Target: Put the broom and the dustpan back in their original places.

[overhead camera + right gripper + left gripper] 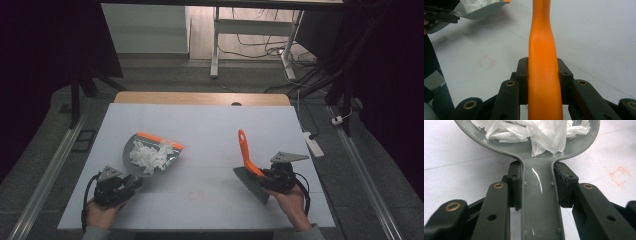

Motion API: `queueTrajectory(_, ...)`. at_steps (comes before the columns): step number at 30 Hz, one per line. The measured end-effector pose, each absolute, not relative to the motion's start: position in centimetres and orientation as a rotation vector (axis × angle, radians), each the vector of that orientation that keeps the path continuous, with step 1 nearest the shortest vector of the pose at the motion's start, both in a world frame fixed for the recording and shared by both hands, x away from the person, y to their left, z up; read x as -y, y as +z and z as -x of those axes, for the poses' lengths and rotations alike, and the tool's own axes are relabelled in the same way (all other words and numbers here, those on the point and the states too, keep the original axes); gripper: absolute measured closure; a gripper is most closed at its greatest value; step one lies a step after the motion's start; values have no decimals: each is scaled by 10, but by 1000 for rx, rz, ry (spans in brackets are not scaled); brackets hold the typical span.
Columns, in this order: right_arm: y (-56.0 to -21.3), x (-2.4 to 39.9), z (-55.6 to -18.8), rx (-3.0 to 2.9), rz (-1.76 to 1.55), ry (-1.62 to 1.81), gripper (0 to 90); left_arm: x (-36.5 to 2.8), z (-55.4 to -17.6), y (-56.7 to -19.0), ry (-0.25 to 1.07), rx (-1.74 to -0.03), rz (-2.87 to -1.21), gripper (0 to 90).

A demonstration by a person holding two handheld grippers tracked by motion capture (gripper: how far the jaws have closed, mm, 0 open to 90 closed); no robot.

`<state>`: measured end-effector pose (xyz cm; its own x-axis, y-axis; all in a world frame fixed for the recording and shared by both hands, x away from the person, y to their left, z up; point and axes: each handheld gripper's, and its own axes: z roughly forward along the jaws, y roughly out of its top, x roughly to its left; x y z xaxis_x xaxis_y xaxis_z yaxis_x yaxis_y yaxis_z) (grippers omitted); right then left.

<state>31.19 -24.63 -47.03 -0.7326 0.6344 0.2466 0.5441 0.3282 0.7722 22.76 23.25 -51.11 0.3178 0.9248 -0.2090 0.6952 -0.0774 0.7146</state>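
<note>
since the torn white paper scraps [149, 157] already sit heaped in the grey plastic dustpan with the orange lip [169, 156], i judge the sweeping as good as done. my left gripper [131, 183] is clamped on the dustpan's handle, at the left of the white desk [210, 125]. my right gripper [264, 175] is closed around the orange-handled brush with grey bristles [248, 159], held off to the right. i see no scraps on the bare desk; what's left is emptying the pan.
</note>
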Motion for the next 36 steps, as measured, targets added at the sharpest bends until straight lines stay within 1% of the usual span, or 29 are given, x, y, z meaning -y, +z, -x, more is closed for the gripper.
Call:
queueTrajectory(8,-471,244,-314,-2511,-1120,1350,704,-224,-235,-514,406,-1547,-1751,620)
queueTrajectory(13,-471,241,-317,-2529,-1119,1356,704,-215,-243,-519,409,-1593,-1725,619)
queueTrajectory(23,-477,245,-324,-2603,-1160,1321,704,-210,-260,-529,423,-1673,-1685,619)
queueTrajectory(28,-488,251,-332,-2594,-1250,1262,704,-210,-264,-532,429,-1701,-1681,618)
queueTrajectory(36,-494,259,-343,-2557,-1331,1230,700,-206,-269,-536,431,-1715,-1695,614)
